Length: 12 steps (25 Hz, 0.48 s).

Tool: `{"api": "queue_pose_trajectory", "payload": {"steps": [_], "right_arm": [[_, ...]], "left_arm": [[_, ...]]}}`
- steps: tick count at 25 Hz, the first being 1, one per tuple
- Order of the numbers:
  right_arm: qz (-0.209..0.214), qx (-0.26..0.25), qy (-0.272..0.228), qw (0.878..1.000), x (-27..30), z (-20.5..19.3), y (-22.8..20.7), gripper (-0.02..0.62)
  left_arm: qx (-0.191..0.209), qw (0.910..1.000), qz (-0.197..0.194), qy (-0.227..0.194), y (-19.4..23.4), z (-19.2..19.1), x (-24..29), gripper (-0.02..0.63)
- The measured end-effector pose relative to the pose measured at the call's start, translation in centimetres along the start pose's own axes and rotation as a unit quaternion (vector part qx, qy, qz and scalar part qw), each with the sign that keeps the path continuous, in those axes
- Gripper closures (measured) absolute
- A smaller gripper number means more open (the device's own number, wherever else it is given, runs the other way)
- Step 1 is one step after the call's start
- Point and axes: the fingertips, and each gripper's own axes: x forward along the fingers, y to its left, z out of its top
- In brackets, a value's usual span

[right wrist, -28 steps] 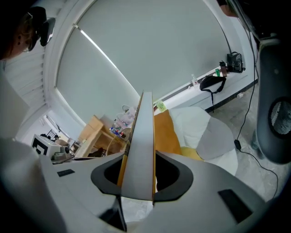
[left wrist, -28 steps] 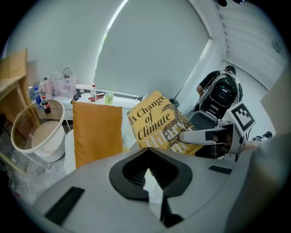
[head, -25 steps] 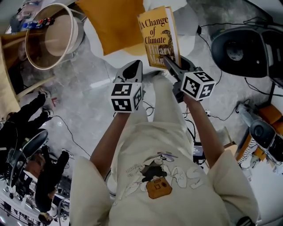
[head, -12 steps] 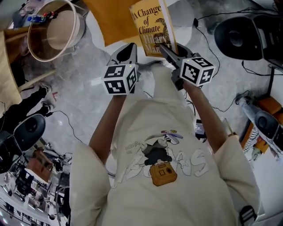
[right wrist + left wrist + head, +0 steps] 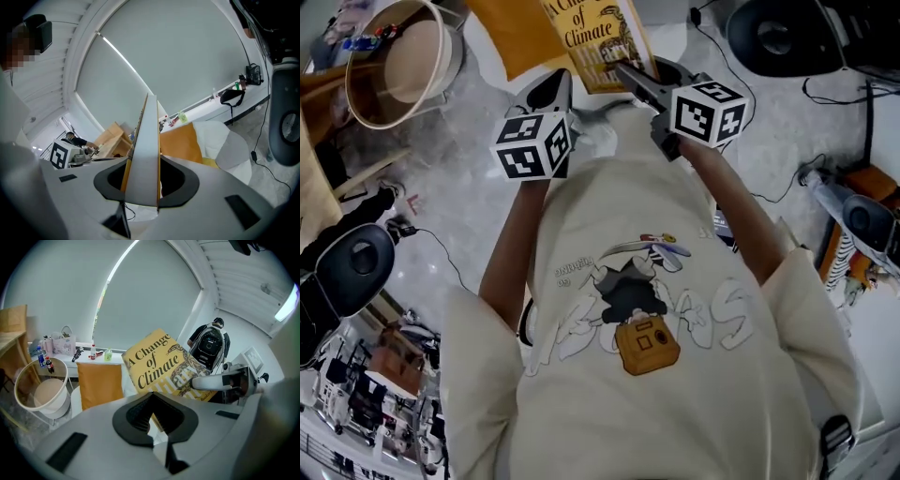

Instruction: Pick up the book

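The book [image 5: 586, 42] has a yellow cover with "A Change of Climate" printed on it. It hangs upright in the air, clear of any surface, with my right gripper [image 5: 625, 75] shut on its lower edge. In the right gripper view the book [image 5: 146, 154] stands edge-on between the jaws of that gripper [image 5: 143, 159]. My left gripper [image 5: 555, 82] is just left of the book and apart from it, its jaws shut on nothing. The left gripper view shows the book's cover [image 5: 159, 364] beyond that gripper [image 5: 151, 394], with a finger of the right gripper [image 5: 211, 382] across the cover.
A round beige tub [image 5: 394, 61] stands at the far left. Next to it, below the book, is an orange cushion [image 5: 511, 33] on a white seat. A black round device [image 5: 778, 37] and cables lie at the right. Another black round item [image 5: 356, 267] sits at the left.
Both grippers have risen and moved toward the top of the head view. The book went up with the right gripper, and its top now runs out of the picture.
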Motion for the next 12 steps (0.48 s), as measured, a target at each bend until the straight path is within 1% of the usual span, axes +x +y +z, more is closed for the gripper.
{"api": "queue_pose_trajectory", "payload": {"steps": [4, 7, 12], "right_arm": [[0.015, 0.01, -0.009, 1.0, -0.2, -0.1, 0.7, 0.436], [0.025, 0.012, -0.018, 0.999, -1.3, 0.3, 1.3, 0.436], [0.026, 0.014, -0.041, 0.999, -5.2, -1.2, 2.7, 0.436]], "left_arm": [[0.01, 0.9998, -0.009, -0.011, 0.0, 0.4, -0.3, 0.6], [0.028, 0.9993, -0.012, -0.021, -0.6, 1.2, -1.0, 0.601], [0.051, 0.9981, -0.022, -0.028, -3.6, 0.5, -3.3, 0.601]]}}
